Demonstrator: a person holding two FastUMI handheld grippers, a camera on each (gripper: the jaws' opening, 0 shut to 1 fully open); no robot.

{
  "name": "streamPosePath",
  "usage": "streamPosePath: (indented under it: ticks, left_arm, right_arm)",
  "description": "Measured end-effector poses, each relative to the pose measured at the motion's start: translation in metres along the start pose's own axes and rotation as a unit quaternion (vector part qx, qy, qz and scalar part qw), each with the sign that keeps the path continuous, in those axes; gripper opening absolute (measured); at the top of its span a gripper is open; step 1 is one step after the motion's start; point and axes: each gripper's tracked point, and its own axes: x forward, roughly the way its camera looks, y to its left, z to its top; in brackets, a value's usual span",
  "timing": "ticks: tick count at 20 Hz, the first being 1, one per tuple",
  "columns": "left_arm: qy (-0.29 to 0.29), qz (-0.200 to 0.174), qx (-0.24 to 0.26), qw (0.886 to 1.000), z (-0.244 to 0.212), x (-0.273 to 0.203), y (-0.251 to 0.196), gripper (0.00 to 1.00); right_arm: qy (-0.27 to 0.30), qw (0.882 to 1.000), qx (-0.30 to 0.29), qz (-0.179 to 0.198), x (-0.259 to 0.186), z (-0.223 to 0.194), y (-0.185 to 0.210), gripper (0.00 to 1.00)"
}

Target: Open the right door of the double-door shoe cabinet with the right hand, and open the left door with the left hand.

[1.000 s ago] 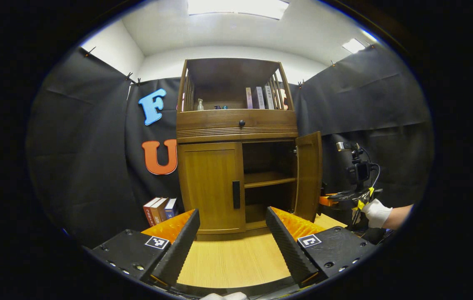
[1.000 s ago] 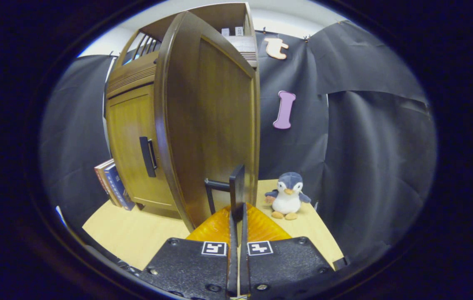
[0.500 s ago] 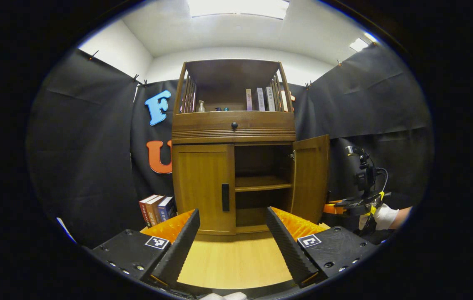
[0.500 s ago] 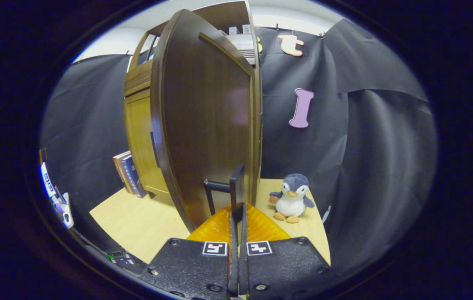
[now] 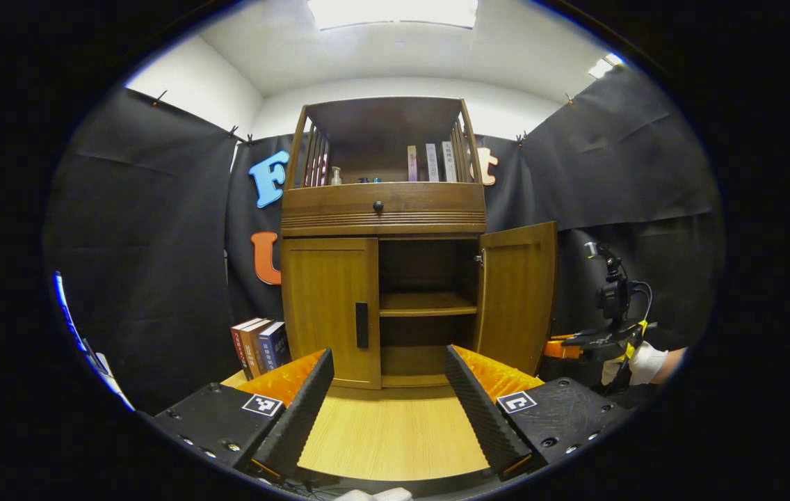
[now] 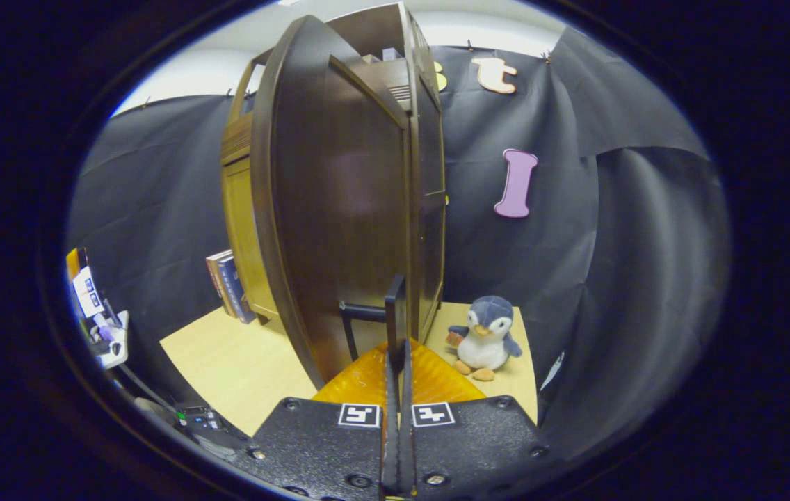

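In the left gripper view, the left gripper hovers over the wooden tabletop with its fingers spread wide and nothing between them, pointing at the shoe cabinet ahead. Beyond it the left door sits flush and closed, its dark handle at its right edge. Books lean beside the cabinet's left foot. The right door stands swung out, baring an inner shelf.

In the right gripper view, the right gripper has its fingers pinched together on the right door handle, with the door's panel rising just behind. A plush penguin sits farther off to the right, against the black cloth.
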Motion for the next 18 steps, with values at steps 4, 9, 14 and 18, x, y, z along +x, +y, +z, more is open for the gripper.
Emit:
streamPosePath:
  ticks: [4,9,14,18]
  left_arm:
    - [0.001,-0.003,0.001,1.000,0.004,0.007,-0.005,0.96]
    - [0.005,-0.026,-0.002,1.000,0.007,0.020,-0.005,0.96]
    - [0.009,-0.055,-0.013,0.998,0.008,0.035,0.006,0.96]
    - [0.009,-0.072,-0.013,0.997,0.008,0.049,0.026,0.96]
  right_arm:
    - [-0.002,1.000,0.007,0.009,-0.006,0.000,-0.006,0.04]
    - [-0.008,1.000,-0.008,0.004,-0.006,-0.003,-0.010,0.04]
    - [0.002,1.000,-0.029,-0.008,-0.029,-0.012,-0.013,0.10]
    - [0.005,0.997,-0.046,-0.055,-0.065,-0.011,-0.012,0.16]
